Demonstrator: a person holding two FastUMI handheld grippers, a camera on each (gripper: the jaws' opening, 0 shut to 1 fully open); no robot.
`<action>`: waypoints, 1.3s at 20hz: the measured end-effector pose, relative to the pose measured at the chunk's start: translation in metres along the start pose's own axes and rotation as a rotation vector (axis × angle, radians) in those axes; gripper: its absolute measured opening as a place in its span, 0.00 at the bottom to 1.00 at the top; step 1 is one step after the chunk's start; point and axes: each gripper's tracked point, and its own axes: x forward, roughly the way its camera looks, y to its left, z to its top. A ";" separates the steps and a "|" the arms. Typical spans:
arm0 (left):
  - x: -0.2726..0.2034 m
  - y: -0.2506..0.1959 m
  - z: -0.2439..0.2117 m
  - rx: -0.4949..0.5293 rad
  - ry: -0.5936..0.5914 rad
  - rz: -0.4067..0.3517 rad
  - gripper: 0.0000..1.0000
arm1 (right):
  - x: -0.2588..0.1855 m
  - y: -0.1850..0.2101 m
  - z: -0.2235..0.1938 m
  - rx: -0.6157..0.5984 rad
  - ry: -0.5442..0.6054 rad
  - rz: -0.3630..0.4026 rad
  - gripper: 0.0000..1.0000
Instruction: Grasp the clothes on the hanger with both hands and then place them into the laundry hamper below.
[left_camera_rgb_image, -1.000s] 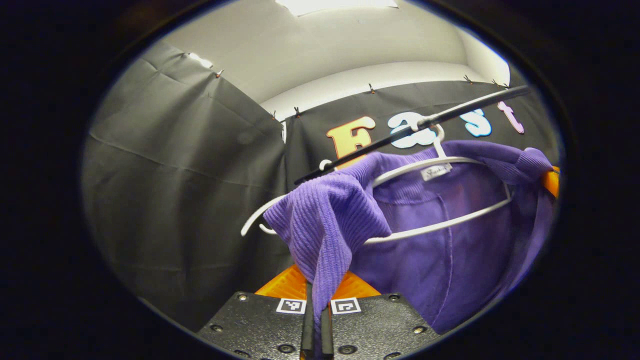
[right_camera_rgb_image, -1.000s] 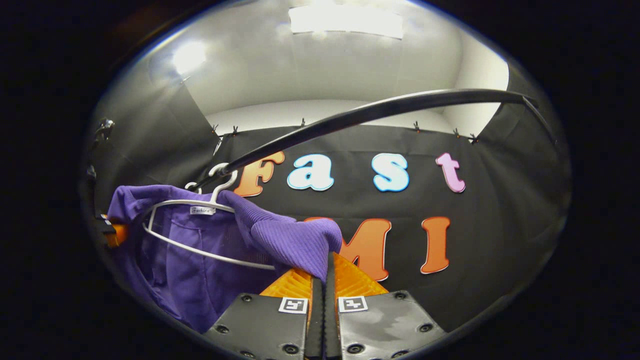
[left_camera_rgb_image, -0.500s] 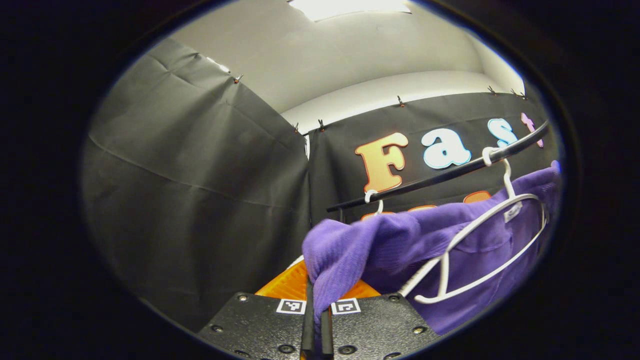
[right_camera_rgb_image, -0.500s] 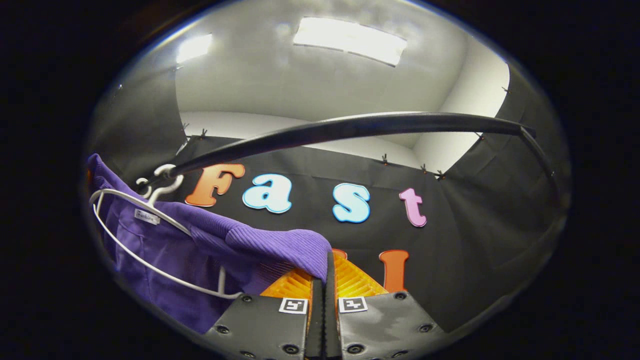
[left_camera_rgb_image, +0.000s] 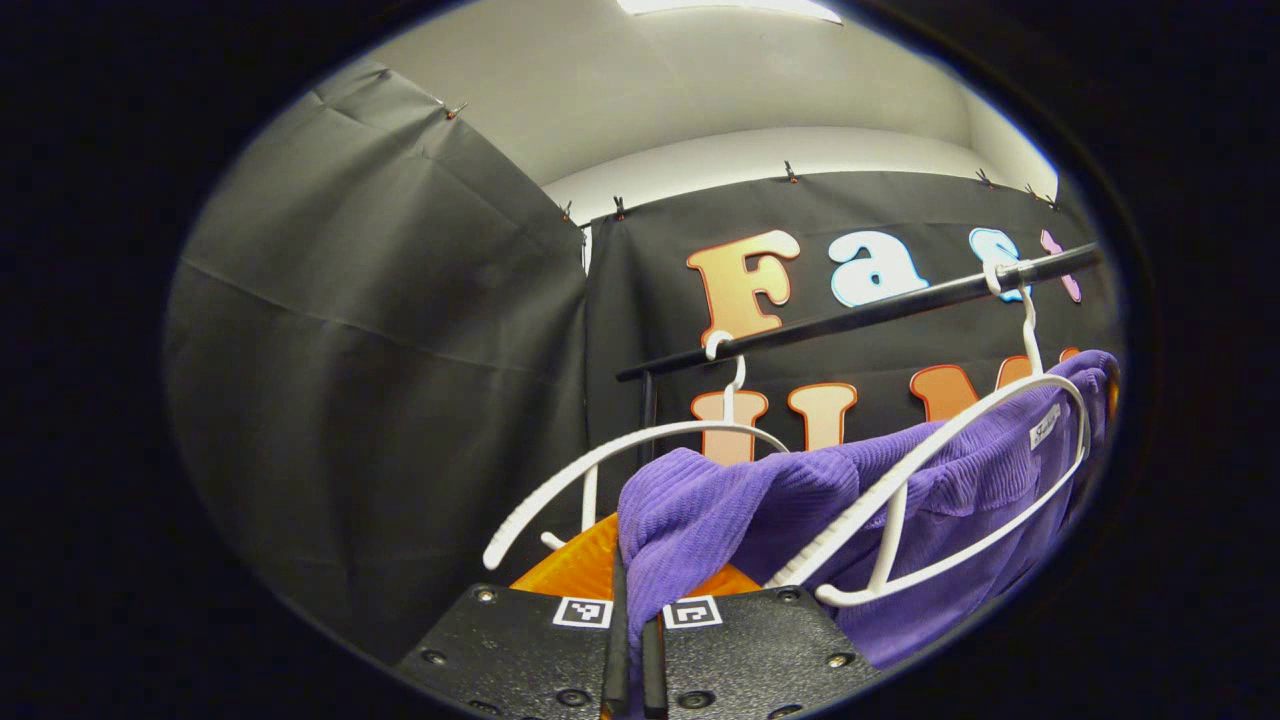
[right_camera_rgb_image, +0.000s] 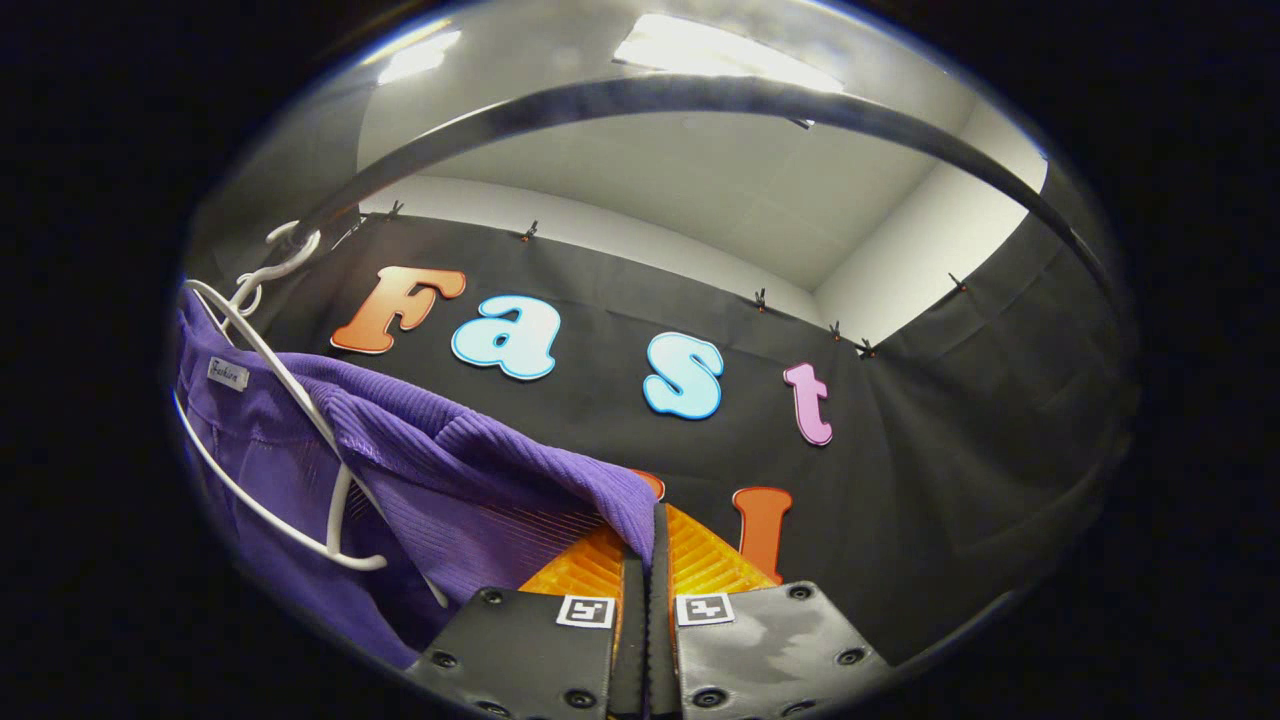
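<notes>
Black cloth walls close off the booth under a pale ceiling, and a dark rail (left_camera_rgb_image: 860, 315) is seen running across in front of the back wall. Two white hangers are hooked over that rail in the left gripper view: an empty hanger (left_camera_rgb_image: 640, 450) near the rail's left end, and a second hanger (left_camera_rgb_image: 960, 470) toward its right end, tilted steeply with its lower end swung down toward the camera.

A purple knit garment (left_camera_rgb_image: 760, 500) is draped across the tilted hanger — part of it is bunched over the hanger's arm, the rest hangs behind and below. One ribbed fold is drawn down to the left gripper (left_camera_rgb_image: 630, 640), whose fingers are pressed together with the cloth pinched between them.

In the right gripper view the same garment (right_camera_rgb_image: 450, 480) is stretched from the second hanger (right_camera_rgb_image: 290, 400) at the left edge down to the right gripper (right_camera_rgb_image: 645, 610). Its fingers are likewise closed tight, and a fold of purple cloth appears to be caught between them, though the contact itself is partly hidden by the fabric. The rail (right_camera_rgb_image: 700, 95) is seen arching overhead, with the hanger's hook looped over it at the upper left.
</notes>
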 end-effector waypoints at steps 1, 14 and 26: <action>-0.001 -0.001 -0.010 0.007 0.015 0.000 0.05 | 0.000 0.002 -0.004 -0.008 0.004 0.005 0.09; -0.039 0.000 -0.108 0.084 0.175 -0.013 0.05 | -0.016 0.027 -0.065 -0.084 0.064 0.108 0.09; -0.112 -0.001 -0.105 0.078 0.242 -0.077 0.07 | -0.105 0.057 -0.037 -0.028 0.088 0.393 0.09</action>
